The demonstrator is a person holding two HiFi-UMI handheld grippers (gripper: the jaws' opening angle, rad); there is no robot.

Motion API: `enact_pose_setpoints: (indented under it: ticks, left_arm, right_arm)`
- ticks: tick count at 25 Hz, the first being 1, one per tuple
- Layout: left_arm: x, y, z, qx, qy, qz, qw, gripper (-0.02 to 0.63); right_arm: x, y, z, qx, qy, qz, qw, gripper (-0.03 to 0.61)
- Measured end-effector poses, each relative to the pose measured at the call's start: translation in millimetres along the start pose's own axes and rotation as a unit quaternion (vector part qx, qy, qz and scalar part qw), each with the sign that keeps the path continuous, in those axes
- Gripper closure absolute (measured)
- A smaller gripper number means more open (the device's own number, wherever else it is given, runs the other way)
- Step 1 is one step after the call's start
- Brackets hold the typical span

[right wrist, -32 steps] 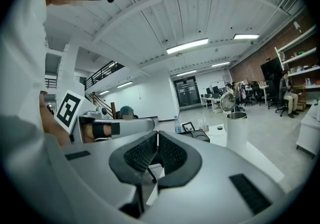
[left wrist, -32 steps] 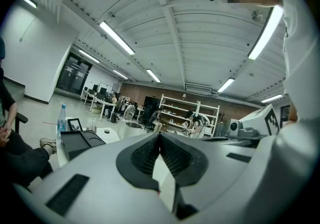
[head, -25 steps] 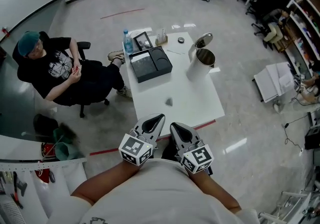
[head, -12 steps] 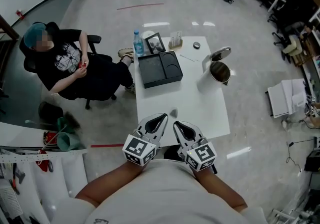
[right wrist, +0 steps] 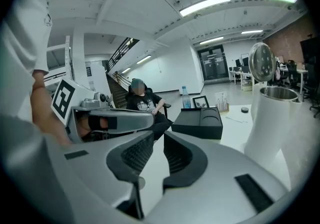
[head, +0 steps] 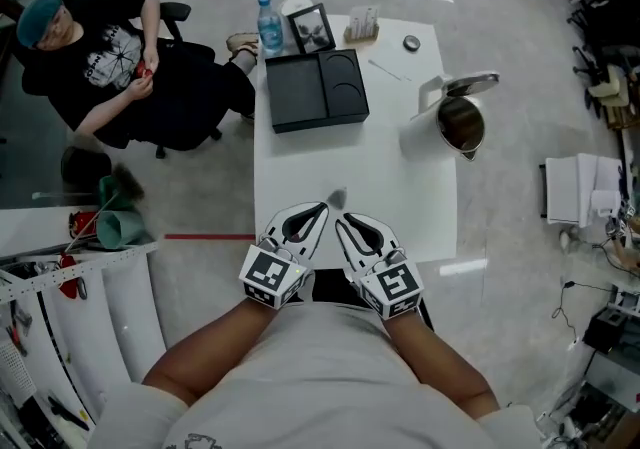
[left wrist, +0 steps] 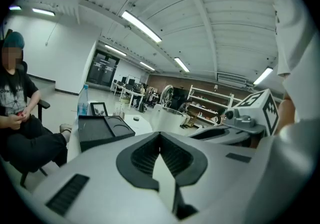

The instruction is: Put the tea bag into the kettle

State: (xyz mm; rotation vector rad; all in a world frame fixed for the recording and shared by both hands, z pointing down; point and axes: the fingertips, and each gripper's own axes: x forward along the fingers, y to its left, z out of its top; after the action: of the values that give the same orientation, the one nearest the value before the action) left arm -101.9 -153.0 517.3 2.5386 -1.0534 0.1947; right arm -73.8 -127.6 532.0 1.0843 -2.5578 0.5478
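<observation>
The tea bag (head: pixel 337 199), a small grey lump, lies on the white table (head: pixel 400 207) near its front edge. My left gripper (head: pixel 319 210) and right gripper (head: pixel 341 221) hover side by side just short of it, tips almost at it. The left gripper's jaws (left wrist: pixel 160 134) meet at their tips with nothing between them. The right gripper (right wrist: pixel 159 135) has just been opening; a narrow gap shows and it is empty. The white kettle (head: pixel 455 124) stands at the table's right side with its lid (head: pixel 470 83) flipped up, also seen as the kettle (right wrist: pixel 272 123) to the right.
A black tray (head: pixel 315 89) sits at the table's far side, with a water bottle (head: pixel 268 25), a photo frame (head: pixel 311 29) and a small holder (head: pixel 362 24) behind it. A person (head: pixel 120 52) sits on a chair left of the table.
Both grippers have come forward and down over the table's near edge, up to the tea bag. The right gripper's jaws have parted slightly. The head view has shifted over the table.
</observation>
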Motion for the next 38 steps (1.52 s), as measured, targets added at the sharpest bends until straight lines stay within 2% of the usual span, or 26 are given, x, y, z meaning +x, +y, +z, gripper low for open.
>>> enact_pose_setpoints:
  ticks: [9, 12, 21, 26, 33, 38]
  left_arm:
    - [42.2, 23.7, -67.6, -0.026, 0.035, 0.026, 0.9987, 0.603]
    - [52.0, 42.1, -81.6, -0.039, 0.038, 0.045, 0.9975, 0.603]
    - [66.4, 69.2, -112.6, -0.053, 0.05, 0.071, 0.9948, 0.603]
    - [70.1, 70.6, -133.5, -0.057, 0.063, 0.069, 0.994, 0.603]
    - [67.6, 73.1, -149.8, -0.072, 0.074, 0.074, 0.9919, 0.603]
    - [63.2, 70.3, -148.6, -0.082, 0.074, 0.071, 0.9914, 0.603]
  right_arm:
    - [46.1, -52.3, -58.3, 0.0, 0.074, -0.001, 0.997, 0.448]
    - [65.1, -66.3, -78.0, 0.013, 0.099, 0.0, 0.995, 0.398]
    - [92.9, -85.2, -130.0, 0.003, 0.161, 0.008, 0.987, 0.361]
    - [103.8, -86.0, -156.9, 0.01, 0.181, 0.021, 0.983, 0.336]
    - [113.7, -85.4, -172.5, 0.004, 0.195, 0.029, 0.98, 0.325]
    - [114.7, -85.1, -175.5, -0.006, 0.199, 0.017, 0.98, 0.329]
